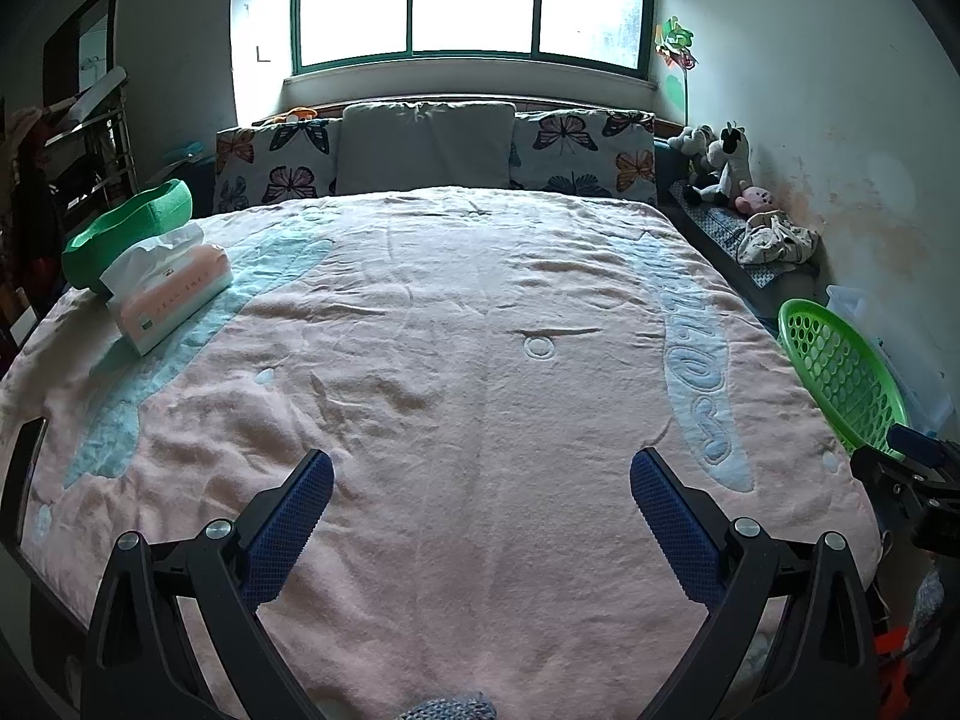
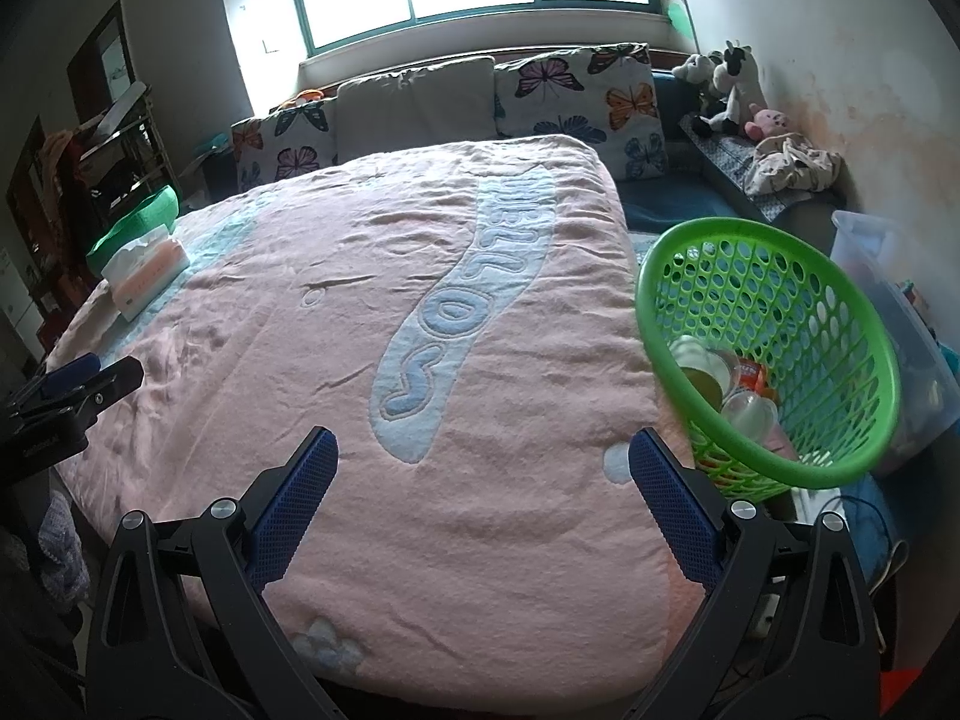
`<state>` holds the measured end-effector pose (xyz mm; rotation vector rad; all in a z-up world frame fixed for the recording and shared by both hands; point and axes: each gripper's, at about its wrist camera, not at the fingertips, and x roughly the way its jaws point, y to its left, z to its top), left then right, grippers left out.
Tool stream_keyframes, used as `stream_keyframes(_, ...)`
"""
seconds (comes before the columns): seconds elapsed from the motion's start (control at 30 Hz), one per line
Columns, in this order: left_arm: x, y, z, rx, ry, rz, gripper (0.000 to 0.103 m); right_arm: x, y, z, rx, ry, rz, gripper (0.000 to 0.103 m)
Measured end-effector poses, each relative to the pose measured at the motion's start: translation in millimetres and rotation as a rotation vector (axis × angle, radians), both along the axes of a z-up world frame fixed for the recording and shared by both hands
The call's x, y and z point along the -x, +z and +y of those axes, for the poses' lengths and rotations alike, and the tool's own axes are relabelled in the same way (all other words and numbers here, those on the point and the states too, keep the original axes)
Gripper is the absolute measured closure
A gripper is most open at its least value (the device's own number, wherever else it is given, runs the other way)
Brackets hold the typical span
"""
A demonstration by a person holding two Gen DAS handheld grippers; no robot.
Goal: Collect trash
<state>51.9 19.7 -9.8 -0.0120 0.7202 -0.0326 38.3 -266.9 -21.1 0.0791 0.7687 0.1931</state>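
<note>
1. The left tool (image 1: 480, 480) has two matte black angular arms, each ending in a blue finger (image 1: 288, 531) with a fine knurled grid texture.
2. Round silver screw heads sit on each arm's black linkage.
3. The right tool (image 2: 483, 459) is built alike: black frame, blue textured fingers (image 2: 672, 516), silver screws.

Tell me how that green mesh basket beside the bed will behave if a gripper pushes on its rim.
The green basket already sits tilted, so a push would probably tip it further. Its perforated plastic wall looks thin and light, likely to flex. The cups inside seem light and could slide or spill.
</note>
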Motion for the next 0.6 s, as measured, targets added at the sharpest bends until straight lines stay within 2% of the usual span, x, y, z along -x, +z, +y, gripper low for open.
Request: stream_keyframes(0.6, 3.0, 1.1, -3.7, -0.009, 0.015, -0.003, 0.007, 0.6, -1.4, 1.4, -0.004, 0.001, 0.001, 0.006)
